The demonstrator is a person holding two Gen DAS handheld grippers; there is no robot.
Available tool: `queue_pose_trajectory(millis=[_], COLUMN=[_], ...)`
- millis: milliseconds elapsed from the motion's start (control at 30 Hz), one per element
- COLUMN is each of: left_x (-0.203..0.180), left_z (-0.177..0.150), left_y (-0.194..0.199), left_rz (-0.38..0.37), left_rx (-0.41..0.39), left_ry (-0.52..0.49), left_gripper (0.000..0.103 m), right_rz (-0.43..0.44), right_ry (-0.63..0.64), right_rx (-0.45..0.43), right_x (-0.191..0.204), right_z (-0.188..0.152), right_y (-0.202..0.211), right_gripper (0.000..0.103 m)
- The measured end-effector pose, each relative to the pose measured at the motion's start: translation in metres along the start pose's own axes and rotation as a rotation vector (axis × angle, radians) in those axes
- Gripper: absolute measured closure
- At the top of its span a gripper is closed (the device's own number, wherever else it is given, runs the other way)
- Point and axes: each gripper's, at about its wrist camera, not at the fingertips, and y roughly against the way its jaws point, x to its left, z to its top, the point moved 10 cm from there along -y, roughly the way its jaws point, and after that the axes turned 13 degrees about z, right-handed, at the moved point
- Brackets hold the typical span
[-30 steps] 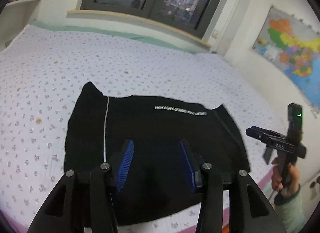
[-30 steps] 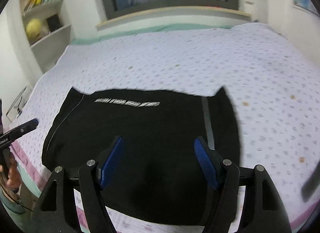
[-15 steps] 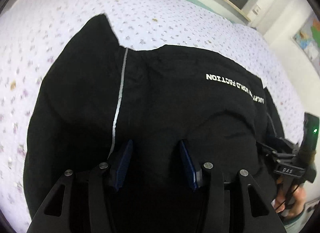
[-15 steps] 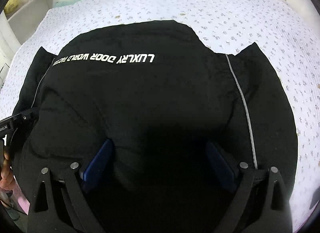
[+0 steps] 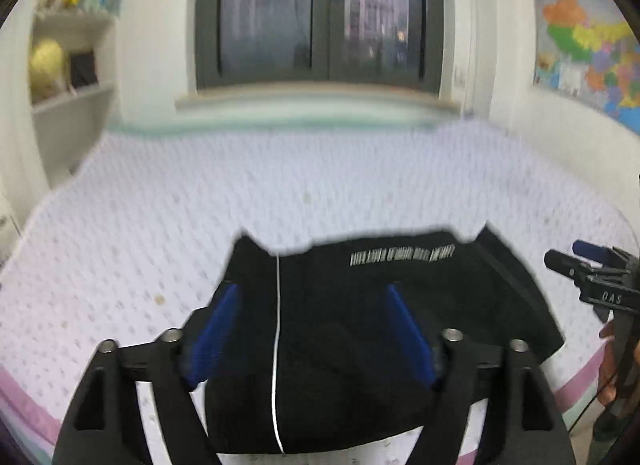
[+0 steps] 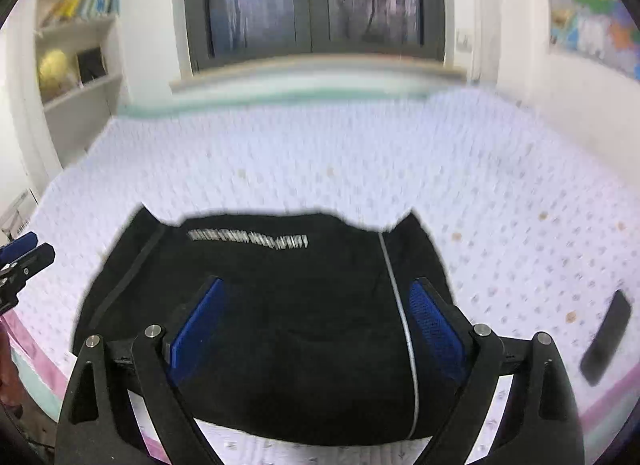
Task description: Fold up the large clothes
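Observation:
A folded black garment (image 5: 360, 329) with a white stripe and white lettering lies flat near the front edge of the bed; it also shows in the right wrist view (image 6: 280, 305). My left gripper (image 5: 312, 305) is open and empty, held above the garment's near left part. My right gripper (image 6: 316, 305) is open and empty above the garment's near right part. The right gripper shows at the right edge of the left wrist view (image 5: 592, 269), and the left gripper's tips show at the left edge of the right wrist view (image 6: 24, 253).
The bed (image 5: 280, 193) has a white flower-print sheet with a pink front edge. A dark phone-like object (image 6: 606, 337) lies on the bed to the right. A window, a shelf at left and a wall map at right stand beyond the bed.
Both grippers were low over the garment half a second ago and have since lifted and pulled back. The garment lies as before.

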Motion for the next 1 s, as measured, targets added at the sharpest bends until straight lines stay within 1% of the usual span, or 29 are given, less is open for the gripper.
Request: queue_pose_trajectory(millis=[67,133,233,333,433,533,600,700,867,1000], left_x=[0.001,0.005,0.013,0.017,0.019,0.019,0.021,0.021,0.021,0.022], left_z=[0.016,0.028,0.034,0.030,0.022,0.012,0.007,0.001,-0.008,-0.014], left_y=[0.024,0.047,0.073,0.090,0.093,0.083,0.079,0.068,0.059,0.052], left_rz=[-0.004,0.004,0.034,0.067,0.073,0.060,0.072,0.077,0.099,0.095], left_rx=[-0.049,-0.091,-0.127,-0.155,-0.152,-0.115,-0.096,-0.070,-0.055,-0.036], left_ry=[0.025,0.042,0.045,0.050,0.059,0.072,0.072,0.073,0.062,0.070], left_gripper=[0.024,0.022,0.021,0.021,0.021,0.021,0.021,0.021,0.021,0.021], right_rz=[-0.018,-0.024,-0.033,-0.040,-0.045,-0.057,-0.058,-0.059,-0.051,-0.047], right_ry=[0.015,0.019,0.006,-0.006,-0.018,-0.018,-0.022,-0.028,-0.036,-0.035], right_rx=[-0.050,-0.081,-0.110,-0.118,-0.109,-0.097,-0.079,-0.054,-0.003,0.020], right_x=[0.010,0.016,0.020,0.022,0.020,0.019,0.019,0.018,0.018,0.020], right_z=[0.011,0.017,0.018,0.017,0.013,0.008,0.003,-0.003,-0.014,-0.020], right_y=[0.024,0.038,0.058,0.070,0.070,0.069,0.067,0.056,0.037,0.027], right_gripper=[0.007,0.005,0.003,0.002,0.002,0.002,0.002,0.002,0.002,0.002])
